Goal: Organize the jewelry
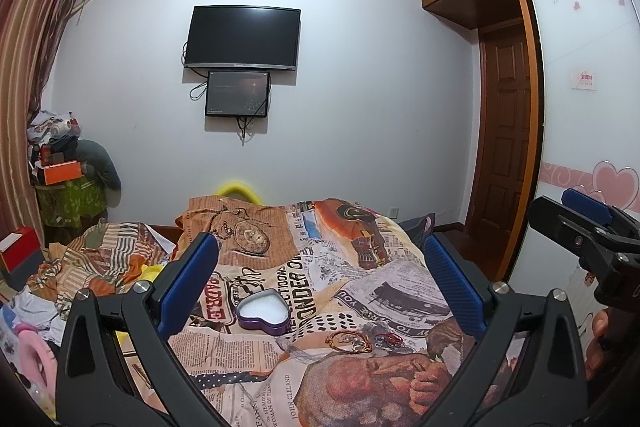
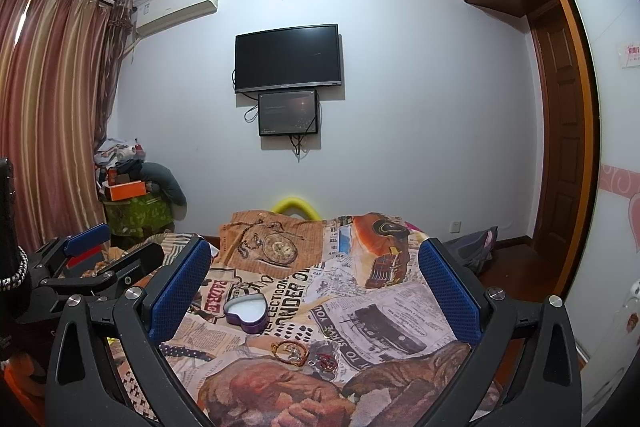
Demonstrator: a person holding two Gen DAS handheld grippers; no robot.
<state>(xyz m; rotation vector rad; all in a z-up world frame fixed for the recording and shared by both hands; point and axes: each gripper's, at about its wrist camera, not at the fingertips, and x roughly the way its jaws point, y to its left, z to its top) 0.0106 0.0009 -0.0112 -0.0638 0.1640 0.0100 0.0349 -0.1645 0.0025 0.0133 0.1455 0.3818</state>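
Note:
A purple heart-shaped tin with a white lining lies open on the printed bedspread; it also shows in the right wrist view. Just in front of it lie a brown bead bracelet and a small red piece of jewelry. My left gripper is open and empty, held above the bed behind the tin. My right gripper is open and empty too, and shows at the right edge of the left wrist view. The left gripper shows at the left of the right wrist view.
The bedspread is rumpled, with loose clothes at the left. A red box sits at the far left. A TV hangs on the far wall. A wardrobe door stands at the right.

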